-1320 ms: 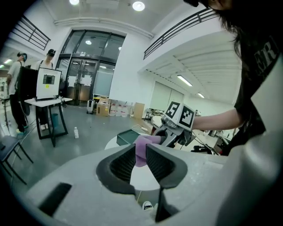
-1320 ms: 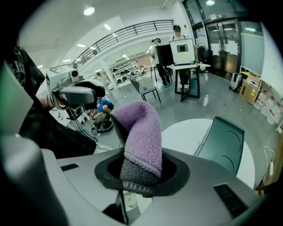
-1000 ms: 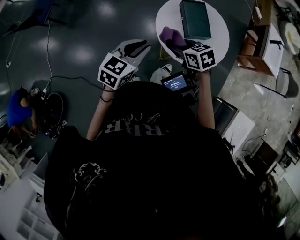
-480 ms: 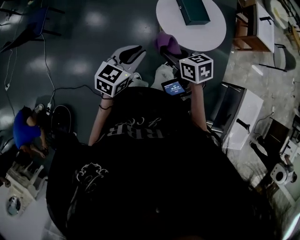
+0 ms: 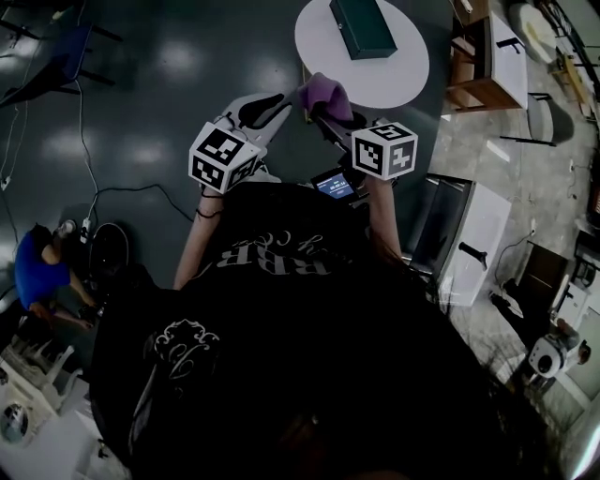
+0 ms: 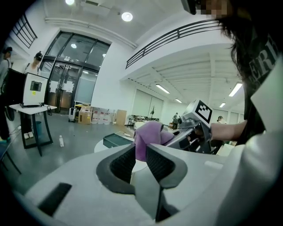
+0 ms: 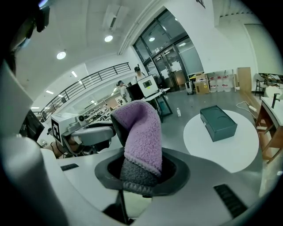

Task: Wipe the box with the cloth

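Note:
The purple cloth (image 5: 323, 94) hangs in the air in front of me, off the round white table (image 5: 394, 70). My right gripper (image 5: 330, 105) is shut on its lower end (image 7: 140, 145). The cloth arches leftward, and its other end sits in the narrow gap of my left gripper (image 6: 140, 154), whose jaws are closed onto it. In the head view the left gripper (image 5: 281, 98) meets the cloth's left tip. The dark green box (image 5: 364, 26) lies closed on the table, beyond both grippers, and also shows in the right gripper view (image 7: 217, 122).
A wooden shelf unit (image 5: 473, 56) stands right of the table, with white cabinets (image 5: 469, 244) nearer me on the right. Cables (image 5: 122, 187) trail over the dark floor on the left, where a person in blue (image 5: 37, 267) crouches. A small lit screen (image 5: 333, 183) sits at my chest.
Both grippers and the cloth have drawn back from the table, which now lies farther up the view. The left gripper has closed in on the cloth's left end.

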A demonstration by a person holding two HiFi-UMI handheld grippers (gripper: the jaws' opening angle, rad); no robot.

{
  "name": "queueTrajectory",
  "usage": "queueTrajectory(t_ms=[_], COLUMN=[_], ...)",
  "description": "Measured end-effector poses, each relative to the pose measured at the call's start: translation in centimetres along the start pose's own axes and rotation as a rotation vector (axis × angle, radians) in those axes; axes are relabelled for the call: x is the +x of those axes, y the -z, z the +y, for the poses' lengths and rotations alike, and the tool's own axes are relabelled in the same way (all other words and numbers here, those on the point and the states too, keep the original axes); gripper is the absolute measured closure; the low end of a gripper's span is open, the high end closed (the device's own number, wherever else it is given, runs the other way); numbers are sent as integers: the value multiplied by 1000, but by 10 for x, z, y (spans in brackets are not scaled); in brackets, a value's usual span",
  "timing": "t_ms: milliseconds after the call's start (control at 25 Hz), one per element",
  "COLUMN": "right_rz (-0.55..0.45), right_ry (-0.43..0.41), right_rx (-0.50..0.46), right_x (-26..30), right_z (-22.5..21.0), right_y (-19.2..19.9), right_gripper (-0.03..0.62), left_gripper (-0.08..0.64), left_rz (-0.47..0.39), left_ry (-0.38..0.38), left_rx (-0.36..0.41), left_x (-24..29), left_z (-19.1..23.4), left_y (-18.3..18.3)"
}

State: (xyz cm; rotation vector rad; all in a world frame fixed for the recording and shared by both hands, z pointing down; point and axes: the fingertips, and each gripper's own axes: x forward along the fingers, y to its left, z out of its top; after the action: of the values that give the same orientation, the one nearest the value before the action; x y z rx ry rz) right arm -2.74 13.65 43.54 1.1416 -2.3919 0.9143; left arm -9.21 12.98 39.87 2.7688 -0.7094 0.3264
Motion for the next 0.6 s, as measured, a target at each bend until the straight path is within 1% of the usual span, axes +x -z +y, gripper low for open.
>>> queueTrajectory(t_ms=[120, 280, 600], right_rz=[6, -5, -45], right_ry=[12, 30, 56], right_rx=[-1, 4, 36], right_x=[-16, -40, -61], right_z=[-8, -20, -39], right_y=[7, 9, 15], right_gripper=[486, 486, 486], left_gripper=[494, 494, 494], left_rz=[-1, 8, 45], left_ry=[-8, 5, 23], left_rx=[1, 14, 39], left_x=[8, 20, 35], left_z=[-11, -32, -52], left_y=[-6, -13, -7])
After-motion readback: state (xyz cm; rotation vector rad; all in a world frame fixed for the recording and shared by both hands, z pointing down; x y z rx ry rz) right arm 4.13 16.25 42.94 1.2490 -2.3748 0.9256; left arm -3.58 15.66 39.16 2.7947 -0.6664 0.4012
